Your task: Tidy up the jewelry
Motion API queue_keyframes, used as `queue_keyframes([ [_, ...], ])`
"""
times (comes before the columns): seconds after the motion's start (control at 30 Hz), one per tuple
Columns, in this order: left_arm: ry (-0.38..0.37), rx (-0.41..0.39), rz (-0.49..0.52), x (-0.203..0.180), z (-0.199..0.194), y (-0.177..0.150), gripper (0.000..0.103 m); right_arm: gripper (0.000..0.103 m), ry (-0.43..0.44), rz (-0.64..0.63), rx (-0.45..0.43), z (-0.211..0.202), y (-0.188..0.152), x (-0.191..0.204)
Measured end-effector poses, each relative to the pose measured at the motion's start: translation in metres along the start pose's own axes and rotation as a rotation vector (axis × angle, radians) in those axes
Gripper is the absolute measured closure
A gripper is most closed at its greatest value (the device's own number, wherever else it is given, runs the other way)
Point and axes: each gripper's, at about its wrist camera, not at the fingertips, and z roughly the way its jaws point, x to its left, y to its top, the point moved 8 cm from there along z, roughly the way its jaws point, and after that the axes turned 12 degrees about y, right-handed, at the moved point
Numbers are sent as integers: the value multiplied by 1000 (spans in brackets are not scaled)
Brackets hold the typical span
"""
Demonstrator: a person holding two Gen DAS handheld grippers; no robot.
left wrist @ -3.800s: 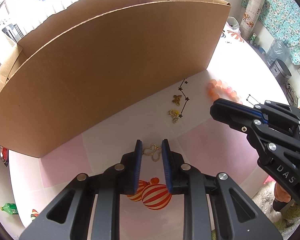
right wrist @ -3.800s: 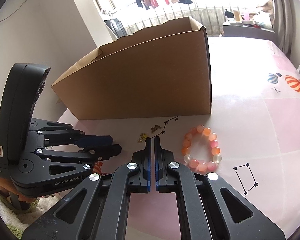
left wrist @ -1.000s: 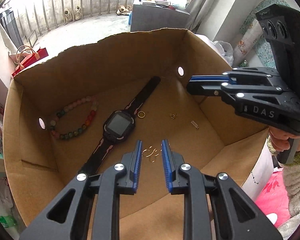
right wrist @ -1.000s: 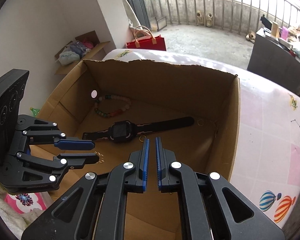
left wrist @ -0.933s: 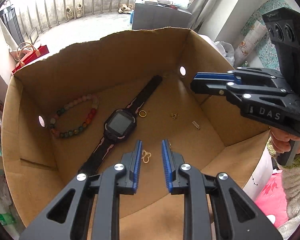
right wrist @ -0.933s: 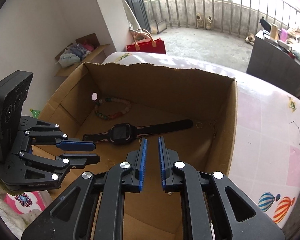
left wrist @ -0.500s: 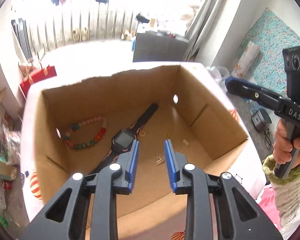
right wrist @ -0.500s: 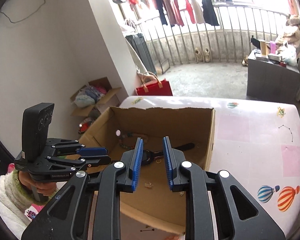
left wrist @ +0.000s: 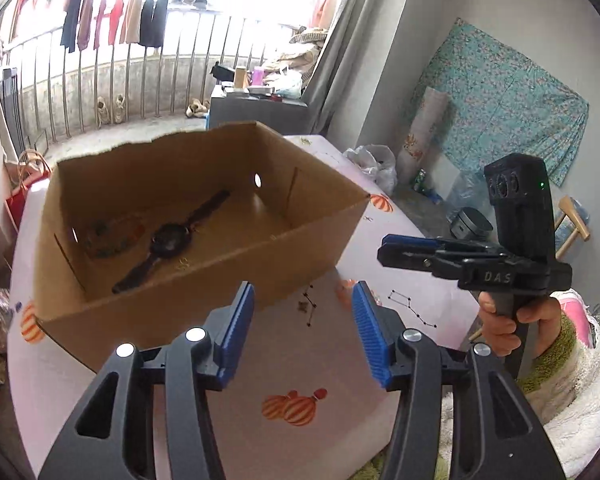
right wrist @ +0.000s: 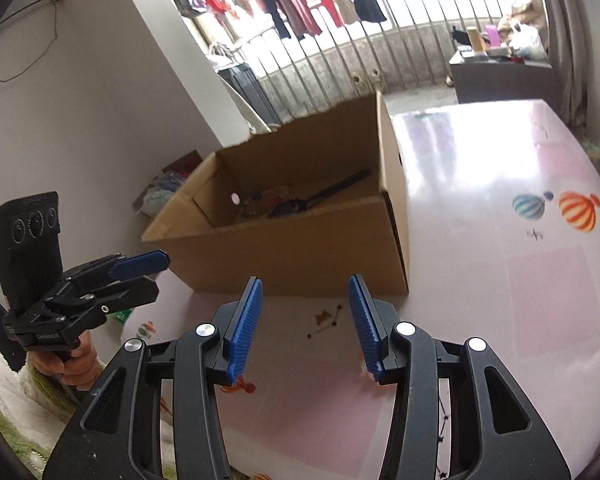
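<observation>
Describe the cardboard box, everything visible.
The cardboard box is plain brown corrugated card, open-topped, with a ragged torn far rim and small round holes in its side walls. It stands upright on the pink printed table. Inside lie a dark watch, stretched diagonally, a multicoloured bead bracelet and small gold pieces. Neither gripper touches it.

Right tongs (right wrist: 305,322) spread wide, empty, above gold charm (right wrist: 321,316) near cardboard box (right wrist: 300,252).
</observation>
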Motion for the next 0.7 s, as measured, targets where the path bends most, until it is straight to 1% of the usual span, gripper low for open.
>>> queue_keyframes([
  [0.07, 20, 42, -2, -4, 17, -14, 53, 60, -73, 18, 51, 8, -16, -11],
  [0.13, 73, 65, 27, -7, 31, -25, 53, 63, -124, 33, 92, 15, -26, -19],
  [0.2, 119, 72, 71, -11, 41, -32, 53, 65, -129, 43, 115, 24, -30, -21],
  [0.3, 146, 72, 108, -18, 54, -38, 53, 67, -155, 30, 147, 36, -33, -25],
  [0.37, 153, 64, 121, -20, 61, -41, 53, 72, -152, 37, 159, 44, -34, -28],
  [0.4, 168, 60, 133, -22, 66, -42, 53, 73, -163, 36, 165, 44, -36, -32],
  [0.43, 179, 58, 144, -23, 69, -41, 54, 75, -171, 17, 155, 45, -36, -30],
  [0.47, 182, 51, 151, -25, 72, -41, 56, 76, -183, -7, 159, 47, -36, -29],
  [0.53, 179, 37, 163, -29, 77, -39, 61, 81, -206, -46, 161, 50, -35, -28],
  [0.6, 171, 28, 178, -33, 84, -38, 63, 90, -232, -73, 159, 50, -35, -30],
  [0.63, 176, 27, 192, -35, 88, -37, 66, 95, -242, -74, 157, 49, -35, -32],
  [0.7, 187, 29, 220, -39, 96, -36, 69, 96, -223, -47, 146, 47, -34, -35],
])
